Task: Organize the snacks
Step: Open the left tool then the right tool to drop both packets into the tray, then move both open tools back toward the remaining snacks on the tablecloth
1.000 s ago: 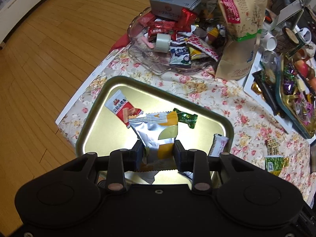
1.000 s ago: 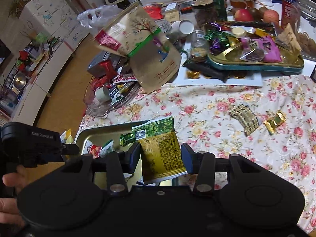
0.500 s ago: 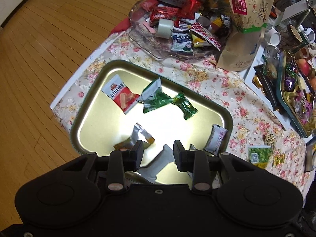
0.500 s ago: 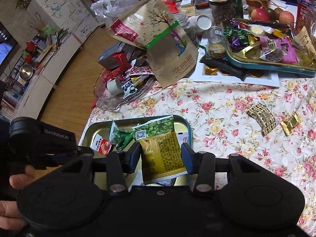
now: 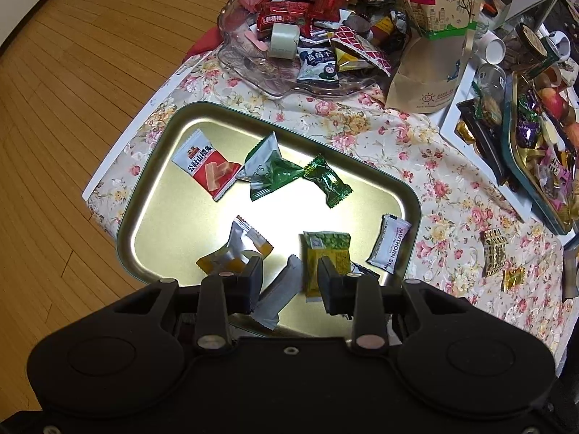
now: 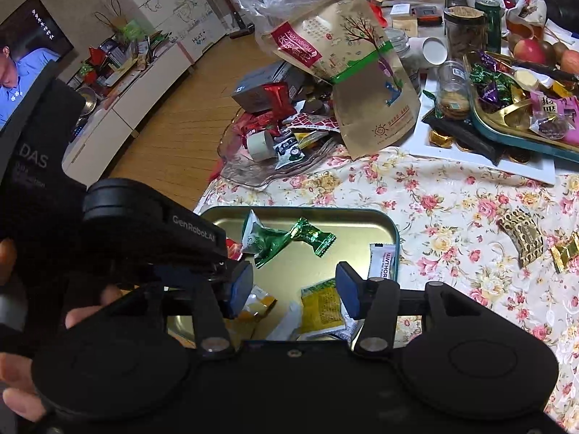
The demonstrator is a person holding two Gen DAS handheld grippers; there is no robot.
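A gold metal tray (image 5: pixel 155 166) (image 6: pixel 362 217) lies on the floral cloth and holds several snack packets. Among them are a red and white packet (image 5: pixel 206 164), a green candy (image 5: pixel 327 181) (image 6: pixel 313 237), a yellow-green packet (image 5: pixel 327 253) (image 6: pixel 322 307), a silver and orange packet (image 5: pixel 235 249) and a white Hawthorn bar (image 5: pixel 391 246) (image 6: pixel 381 258). My left gripper (image 5: pixel 289 282) is open and empty above the tray's near edge. My right gripper (image 6: pixel 295 289) is open and empty above the yellow-green packet. Two loose gold packets (image 6: pixel 523 237) lie on the cloth to the right.
A glass dish (image 5: pixel 253 68) heaped with snacks and a tape roll (image 5: pixel 284 39) stands behind the tray. A tall kraft bag (image 5: pixel 434 36) (image 6: pixel 362 83) stands beside it. A teal tray of sweets (image 6: pixel 514 133) sits at the far right. Wooden floor lies left of the table edge.
My left gripper opened and dropped the silver and orange packet into the tray. My right gripper opened and let the yellow-green packet fall into the tray.
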